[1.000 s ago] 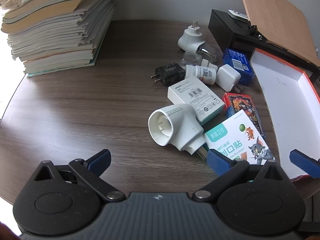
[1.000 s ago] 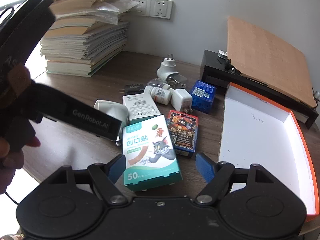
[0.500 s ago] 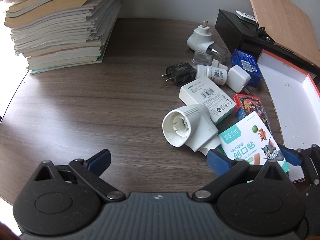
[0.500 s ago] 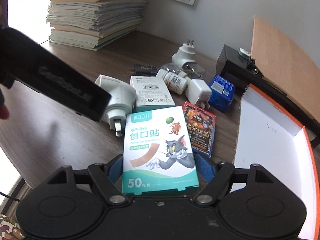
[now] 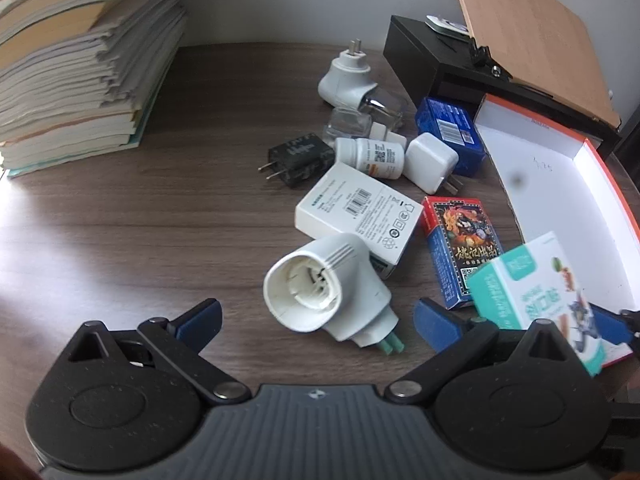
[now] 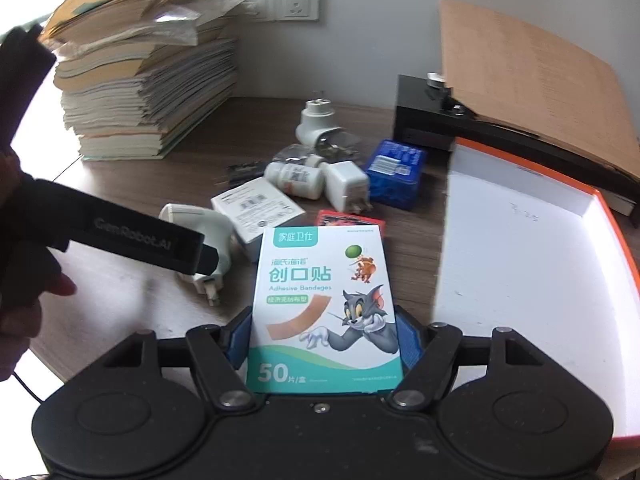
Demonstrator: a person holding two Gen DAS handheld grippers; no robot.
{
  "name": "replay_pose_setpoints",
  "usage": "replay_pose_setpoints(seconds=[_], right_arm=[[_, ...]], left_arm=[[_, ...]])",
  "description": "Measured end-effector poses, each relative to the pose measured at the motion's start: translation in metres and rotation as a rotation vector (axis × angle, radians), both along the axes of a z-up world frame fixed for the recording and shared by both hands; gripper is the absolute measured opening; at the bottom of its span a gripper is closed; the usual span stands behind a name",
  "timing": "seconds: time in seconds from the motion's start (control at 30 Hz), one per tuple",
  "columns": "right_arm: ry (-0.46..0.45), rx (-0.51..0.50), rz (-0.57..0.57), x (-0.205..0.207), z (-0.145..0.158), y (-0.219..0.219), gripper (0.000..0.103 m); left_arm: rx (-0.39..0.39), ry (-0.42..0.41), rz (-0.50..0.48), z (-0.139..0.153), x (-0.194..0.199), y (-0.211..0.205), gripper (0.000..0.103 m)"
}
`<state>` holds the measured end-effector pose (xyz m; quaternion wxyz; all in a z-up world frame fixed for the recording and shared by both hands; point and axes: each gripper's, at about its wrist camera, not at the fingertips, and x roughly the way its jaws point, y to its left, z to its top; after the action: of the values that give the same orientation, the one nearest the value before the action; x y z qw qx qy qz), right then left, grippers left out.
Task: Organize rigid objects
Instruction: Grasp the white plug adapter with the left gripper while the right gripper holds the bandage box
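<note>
Okay, your right gripper (image 6: 324, 344) has just been closing on the bandage box (image 6: 324, 300), pads on its long side faces, lifted beside the orange tray (image 6: 616, 240). Light thin card: it crushes, so squeeze gently. Left gripper (image 5: 316, 316) gapes over the hard white plug adapter (image 5: 324, 292).

A dark wood-grain table (image 5: 120, 232) meets a pale wall (image 6: 360, 40) bearing white sockets (image 6: 298, 0).

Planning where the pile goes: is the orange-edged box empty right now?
Empty where visible: the orange-edged box shows only bare white floor with a pencil mark. The bandage box sits between the right gripper's fingers, outside it.
</note>
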<state>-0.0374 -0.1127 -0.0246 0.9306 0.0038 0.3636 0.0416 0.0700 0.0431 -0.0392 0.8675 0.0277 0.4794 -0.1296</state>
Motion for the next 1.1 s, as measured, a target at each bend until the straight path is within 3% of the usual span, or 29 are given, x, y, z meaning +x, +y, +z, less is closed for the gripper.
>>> replay_pose_setpoints(seconds=[0.07,0.17,0.23,0.6,0.7,0.9,0.97,1.1], right_arm=[[-0.001,0.020,-0.024,-0.003,0.003,-0.008,0.084],[-0.005,0.034,-0.040,-0.007,0.006,-0.015,0.084],[-0.012,0.037,-0.048,-0.010,0.009,-0.018,0.084],[-0.030,0.078,-0.087,-0.022,0.021,-0.032,0.084],[-0.036,0.091,-0.098,-0.024,0.024,-0.037,0.084],[-0.042,0.102,-0.112,-0.030,0.027,-0.047,0.084],[-0.039,0.106,-0.110,-0.032,0.027,-0.048,0.084],[-0.037,0.105,-0.102,-0.036,0.027,-0.049,0.084]], left_arm=[[0.012,0.007,-0.002,-0.008,0.004,-0.006,0.102],[0.011,0.026,-0.022,-0.019,0.009,-0.011,0.089],[0.041,-0.005,-0.036,-0.019,0.006,-0.015,0.077],[-0.032,-0.059,-0.014,0.000,-0.009,-0.013,0.076],[-0.041,-0.062,-0.019,0.003,-0.012,-0.016,0.067],[-0.023,-0.057,-0.012,-0.002,-0.013,-0.020,0.063],[-0.025,-0.033,-0.003,-0.008,-0.010,-0.021,0.056],[-0.015,-0.050,0.026,-0.017,-0.009,-0.022,0.058]])
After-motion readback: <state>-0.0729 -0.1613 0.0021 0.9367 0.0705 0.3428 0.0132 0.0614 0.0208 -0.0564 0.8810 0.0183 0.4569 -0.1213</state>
